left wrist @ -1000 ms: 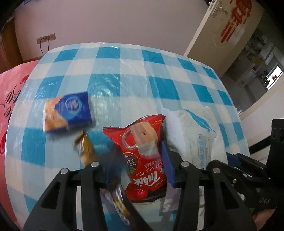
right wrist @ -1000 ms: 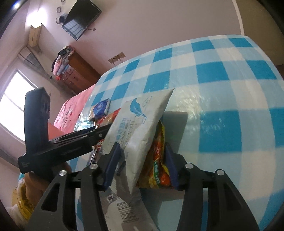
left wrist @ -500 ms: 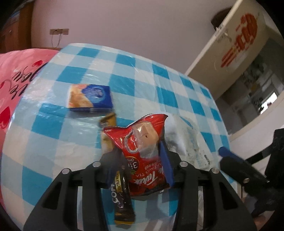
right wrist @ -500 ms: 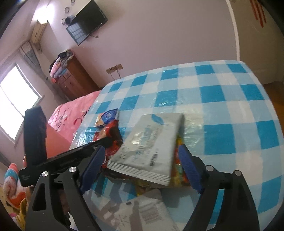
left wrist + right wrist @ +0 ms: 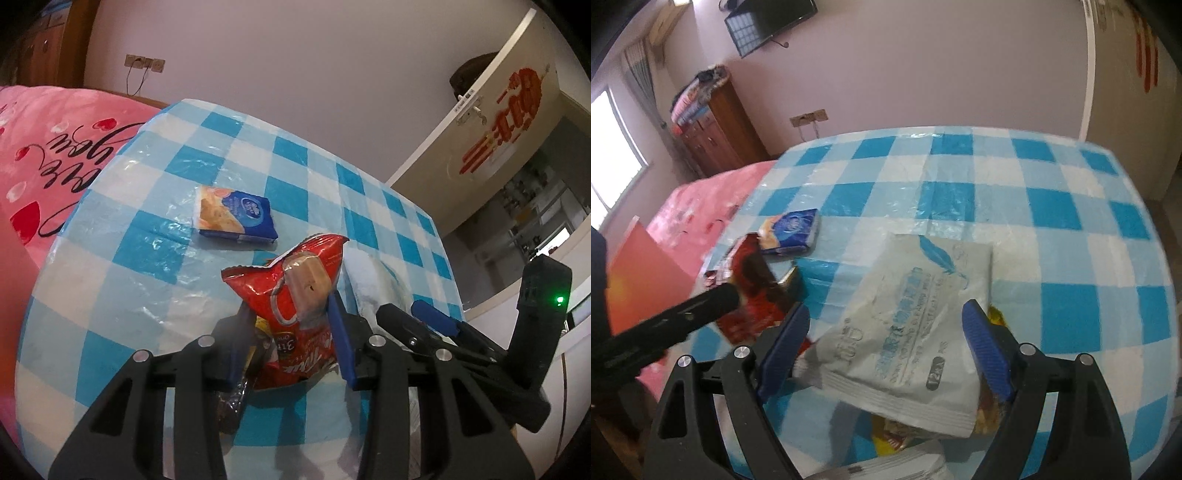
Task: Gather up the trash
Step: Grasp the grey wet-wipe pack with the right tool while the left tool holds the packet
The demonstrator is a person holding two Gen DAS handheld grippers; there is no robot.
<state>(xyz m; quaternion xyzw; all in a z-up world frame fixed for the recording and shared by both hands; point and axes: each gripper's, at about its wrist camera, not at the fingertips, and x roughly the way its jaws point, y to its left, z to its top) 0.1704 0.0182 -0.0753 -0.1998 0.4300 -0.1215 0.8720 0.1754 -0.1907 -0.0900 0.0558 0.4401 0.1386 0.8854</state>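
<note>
My left gripper (image 5: pixel 290 310) has a red milk tea packet (image 5: pixel 295 280) pinched between its blue pads, raised off the checked table (image 5: pixel 129 295); its jaws are closing. A dark coffee sachet (image 5: pixel 236 391) hangs by its left finger. A blue biscuit pack (image 5: pixel 236 216) lies farther back. My right gripper (image 5: pixel 886 308) stands open around a white feather-print pack (image 5: pixel 916 314), which lies flat on a yellow-red wrapper (image 5: pixel 890 439). The pads do not press on it. In the right wrist view the left gripper (image 5: pixel 738 291) is blurred, at the left.
A pink bed cover (image 5: pixel 55 147) borders the table's left side. A door (image 5: pixel 498 110) stands open at the right. Another white pack with a barcode (image 5: pixel 905 465) lies at the near edge. A wooden cabinet (image 5: pixel 713 122) stands by the far wall.
The right jaws spread wide and the white pack dropped from tilted to flat. The left gripper rose and rolled with the red packet; the coffee sachet came up with it.
</note>
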